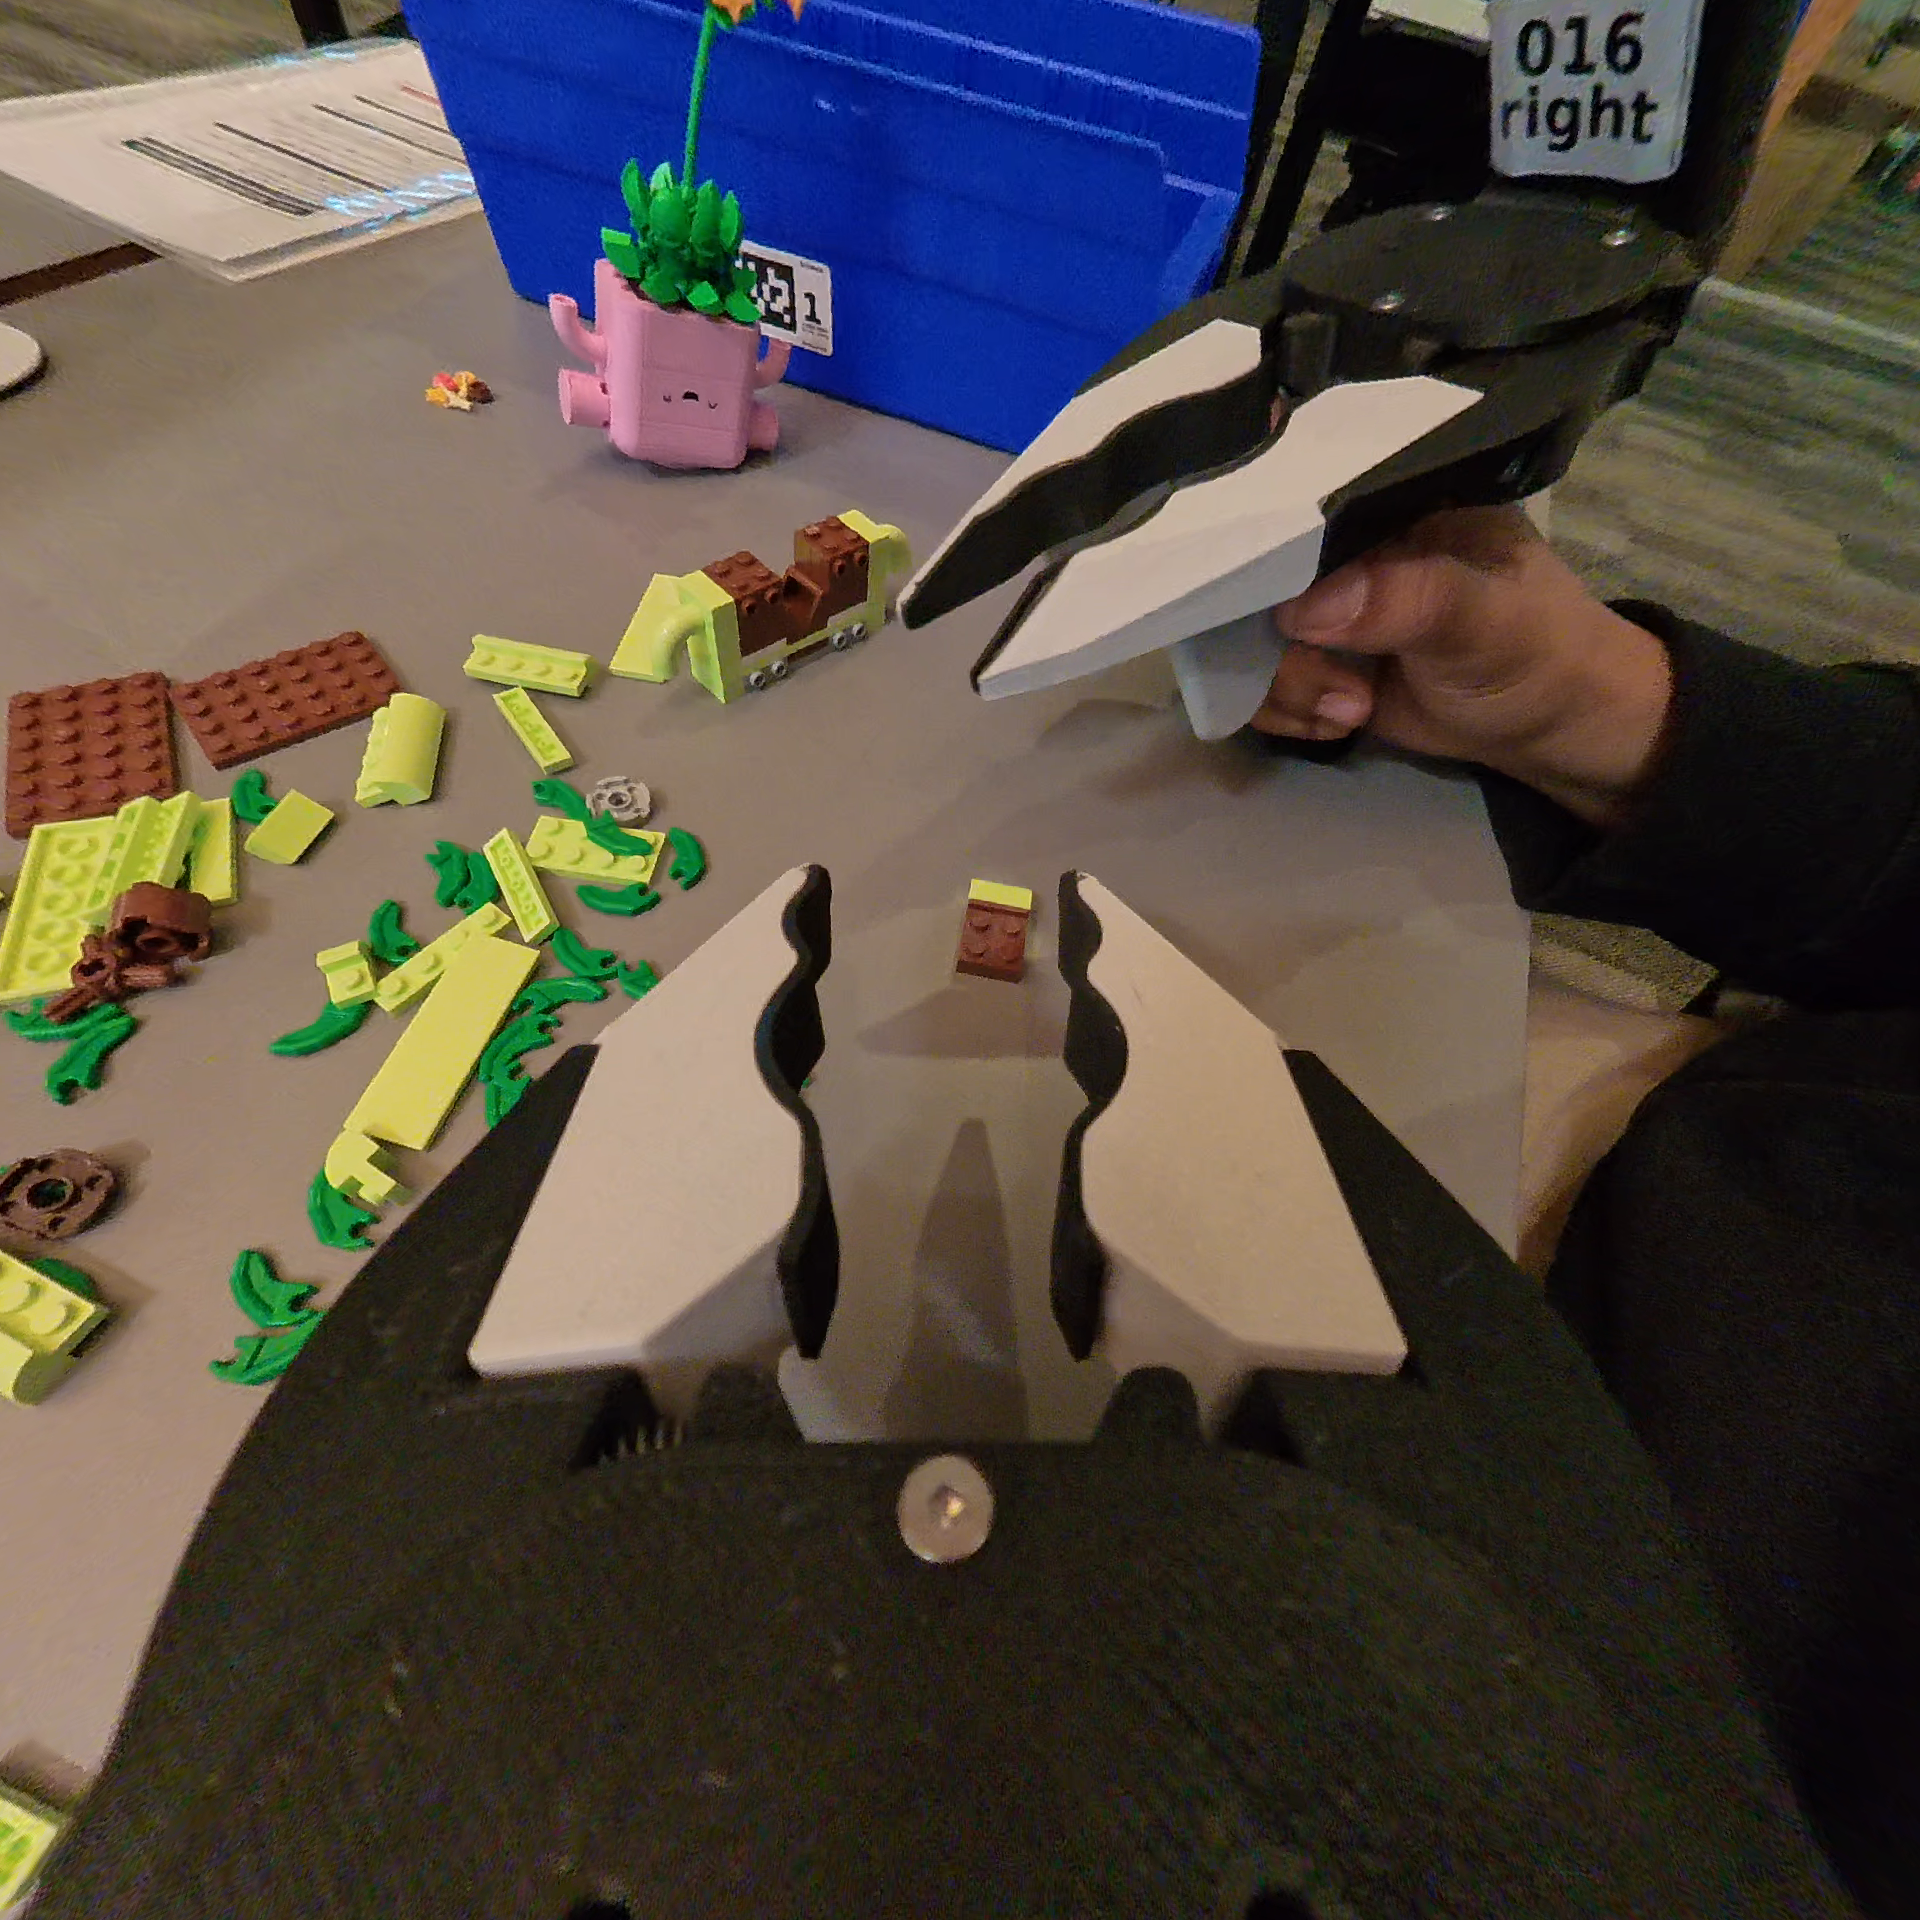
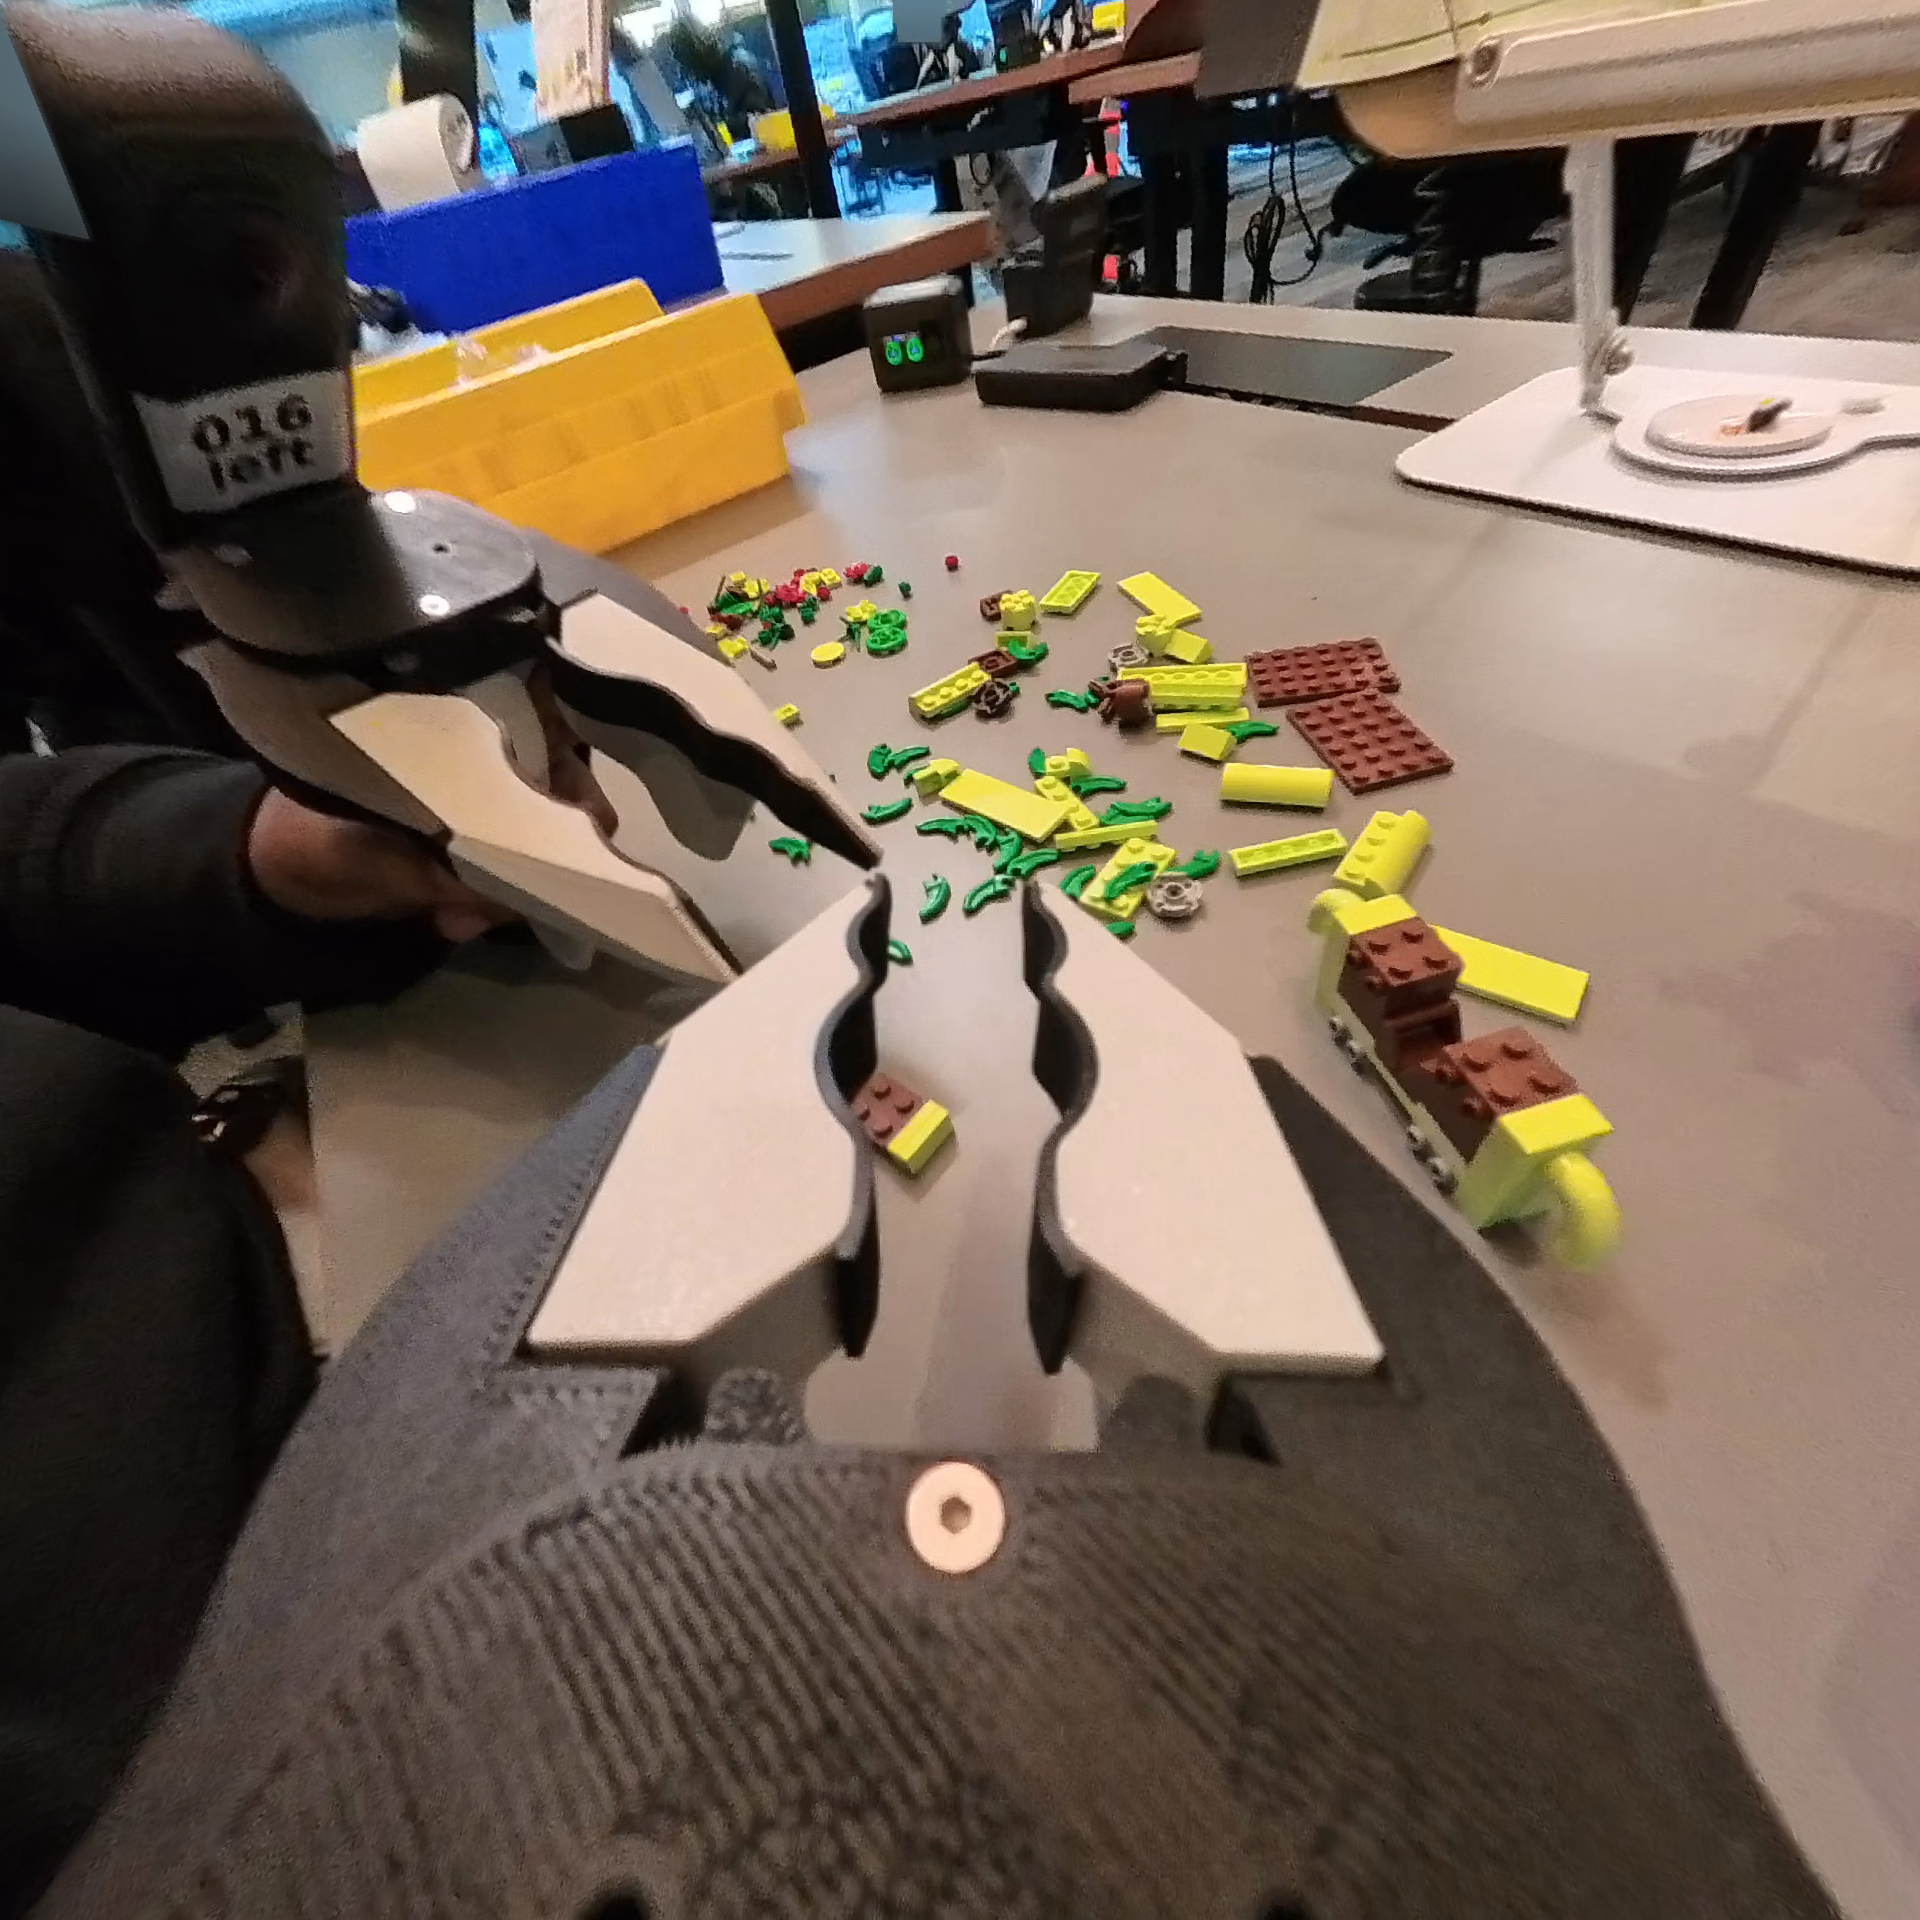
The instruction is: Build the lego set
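A small brown brick with a lime top [image 1: 995, 930] lies on the grey table [image 1: 1195, 831], just beyond and between the tips of my left gripper [image 1: 945, 883], which is open and empty. My right gripper [image 2: 954, 888] is open and empty; it hovers over the same brick [image 2: 904, 1127], which shows between its fingers. In the left wrist view the right gripper [image 1: 940, 649] is held above and beyond the brick. A partly built lime and brown model [image 1: 790, 613] lies on its side farther back; it also shows in the right wrist view [image 2: 1455, 1081].
Loose lime, green and brown pieces [image 1: 447, 935] are scattered to the left, with two brown plates [image 1: 281, 696]. A finished pink pot with a green plant [image 1: 675, 374] stands before a blue bin [image 1: 935, 208]. A yellow bin [image 2: 582, 416] and a white stand base [image 2: 1662, 488] sit farther off. The tips of one gripper are about 5 cm away from the tips of the other.
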The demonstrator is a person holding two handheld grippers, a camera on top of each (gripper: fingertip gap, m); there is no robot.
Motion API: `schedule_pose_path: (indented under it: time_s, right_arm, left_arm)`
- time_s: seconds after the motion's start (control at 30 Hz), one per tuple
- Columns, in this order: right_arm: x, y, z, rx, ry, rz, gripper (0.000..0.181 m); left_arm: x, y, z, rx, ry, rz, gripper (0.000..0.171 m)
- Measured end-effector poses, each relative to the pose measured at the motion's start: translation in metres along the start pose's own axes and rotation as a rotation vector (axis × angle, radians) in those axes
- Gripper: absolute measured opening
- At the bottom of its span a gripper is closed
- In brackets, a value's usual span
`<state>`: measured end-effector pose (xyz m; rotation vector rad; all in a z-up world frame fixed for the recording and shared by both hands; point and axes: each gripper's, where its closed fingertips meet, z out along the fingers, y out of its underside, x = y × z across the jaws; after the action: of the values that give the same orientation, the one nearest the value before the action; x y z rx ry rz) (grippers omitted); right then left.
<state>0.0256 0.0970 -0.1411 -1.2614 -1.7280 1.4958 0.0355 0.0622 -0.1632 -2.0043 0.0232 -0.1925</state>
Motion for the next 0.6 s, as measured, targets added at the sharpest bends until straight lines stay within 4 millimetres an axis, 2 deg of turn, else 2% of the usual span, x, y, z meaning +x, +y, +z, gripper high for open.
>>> schedule_pose_path:
  time_s: [0.23, 0.6]
  right_arm:
    - [-0.0092, 0.0120, 0.0094, -0.090, -0.016, -0.070, 0.015]
    - [-0.0111, 0.0101, 0.0077, -0.075, -0.038, -0.058, 0.013]
  left_arm:
    - [-0.0002, 0.0030, 0.0026, -0.025, 0.005, -0.005, 0.038]
    - [-0.0064, -0.0001, -0.0005, 0.008, 0.059, -0.119, 0.038]
